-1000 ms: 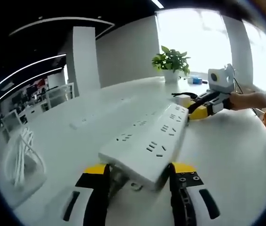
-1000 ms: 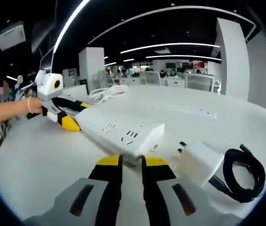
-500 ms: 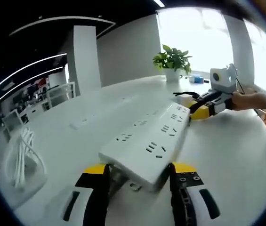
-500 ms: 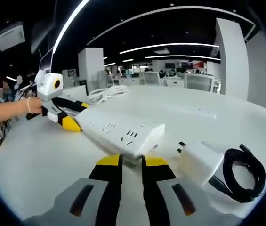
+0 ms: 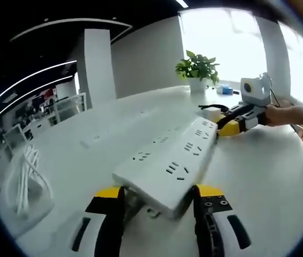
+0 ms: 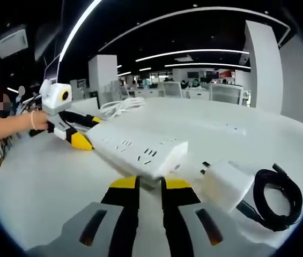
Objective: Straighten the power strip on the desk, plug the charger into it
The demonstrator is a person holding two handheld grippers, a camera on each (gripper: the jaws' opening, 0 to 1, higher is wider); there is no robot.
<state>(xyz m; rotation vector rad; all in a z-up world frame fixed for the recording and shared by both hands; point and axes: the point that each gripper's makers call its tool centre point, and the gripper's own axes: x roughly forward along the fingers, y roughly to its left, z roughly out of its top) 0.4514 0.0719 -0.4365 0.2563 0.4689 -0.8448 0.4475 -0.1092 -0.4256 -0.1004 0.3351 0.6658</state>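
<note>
A long white power strip [image 5: 170, 158] lies along the white desk [image 5: 264, 176] between my two grippers. My left gripper [image 5: 160, 193] has its yellow-tipped jaws set wide on both sides of the strip's near end and is shut on it. At the far end the right gripper [image 5: 222, 119] clamps the strip from above and below. In the right gripper view the strip [image 6: 138, 150] ends just above my right gripper [image 6: 150, 184], whose jaws stand nearly together, while the left gripper [image 6: 84, 131] holds the other end. A white charger [image 6: 226, 184] with a coiled black cable [image 6: 277, 198] lies to the right of the strip.
A potted plant [image 5: 197, 69] stands at the desk's far edge. A bundle of white cable [image 5: 25, 179] lies at the left, also visible as white cable [image 6: 122, 105]. A socket panel [image 6: 231, 127] is set flat in the desk. A person's hand [image 5: 293, 114] holds the right gripper.
</note>
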